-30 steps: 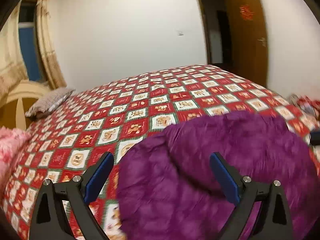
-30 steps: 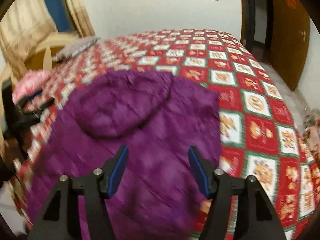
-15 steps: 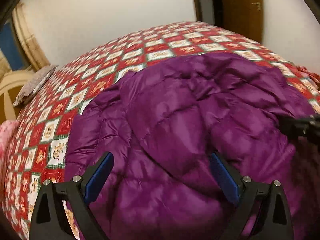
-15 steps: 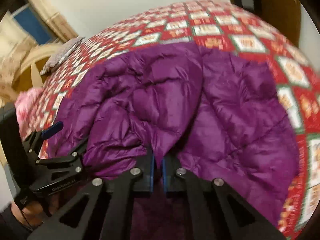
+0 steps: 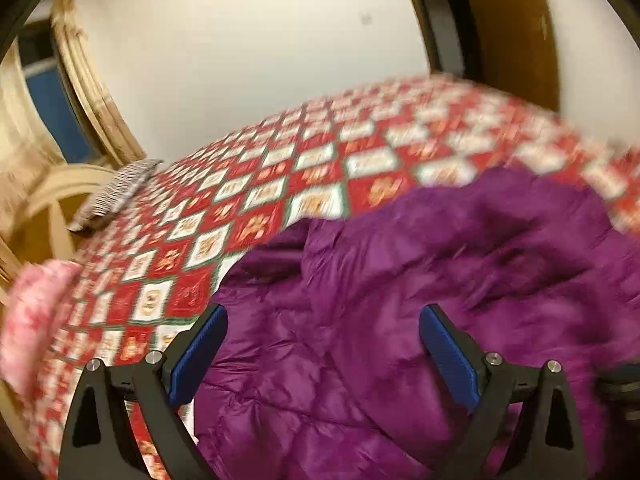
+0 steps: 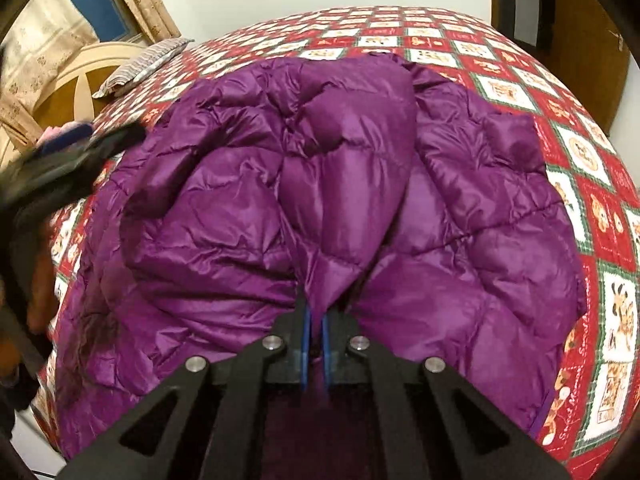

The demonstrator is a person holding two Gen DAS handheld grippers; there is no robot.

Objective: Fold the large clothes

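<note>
No words, labels or numbers can be read. The red-and-white patchwork bed quilt (image 6: 608, 312) carries small lettering in its squares, too small and blurred to make out.

Purple quilted down jacket (image 6: 248, 216), of shiny puffy fabric with stitched channels, lying spread across the near part of a bed covered by a red, white and green patchwork quilt (image 6: 600, 184). The garment is rumpled and heaped in soft folds, its outline broadly rounded. A central fold (image 6: 348, 184) of the fabric rises as a ridge and narrows toward the near edge, where it is gathered into a pinched point. In the left wrist view the jacket (image 5: 400, 300) appears blurred.
</note>
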